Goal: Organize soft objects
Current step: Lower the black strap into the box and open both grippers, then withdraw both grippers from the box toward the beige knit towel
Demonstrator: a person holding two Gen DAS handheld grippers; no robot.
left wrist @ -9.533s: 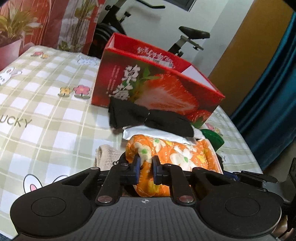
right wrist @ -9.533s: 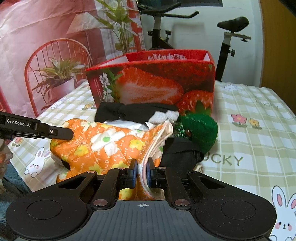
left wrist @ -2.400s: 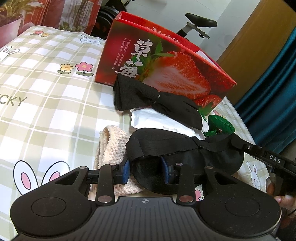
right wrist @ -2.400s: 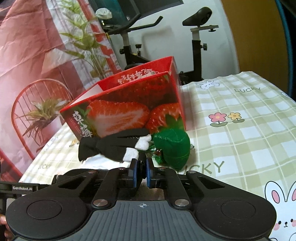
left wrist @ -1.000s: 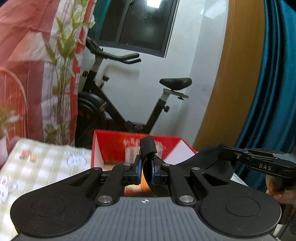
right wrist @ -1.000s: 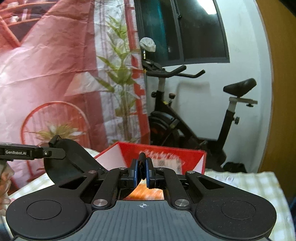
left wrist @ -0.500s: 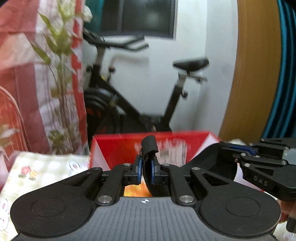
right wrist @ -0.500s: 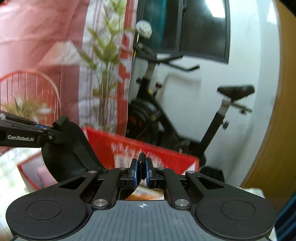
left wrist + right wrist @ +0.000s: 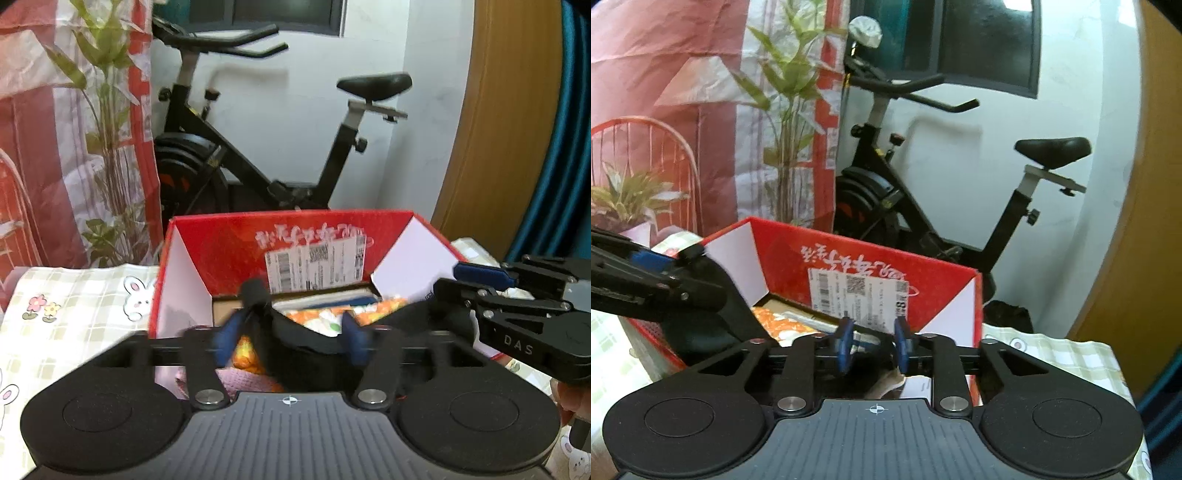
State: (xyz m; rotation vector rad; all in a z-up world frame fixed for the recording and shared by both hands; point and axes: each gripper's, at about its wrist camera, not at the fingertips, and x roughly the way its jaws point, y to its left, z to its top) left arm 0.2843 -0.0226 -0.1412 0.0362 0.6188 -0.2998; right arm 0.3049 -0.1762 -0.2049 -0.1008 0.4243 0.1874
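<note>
The open red strawberry box stands on the checked tablecloth, also in the right wrist view. The orange flowered cloth lies inside it, also in the right wrist view. A black fabric piece hangs over the box's near side between my left gripper's spread fingers; it also shows at the left of the right wrist view. My left gripper is open and blurred. My right gripper is open over the box and empty; it appears at the right of the left wrist view.
An exercise bike stands behind the table against the white wall. A red patterned curtain with plant print hangs at the left. A wooden door and blue curtain are at the right. A pink knit cloth shows below the left gripper.
Both grippers have opened and let go of the black fabric, which now drops over the box. Both views have tipped down toward the box's inside.
</note>
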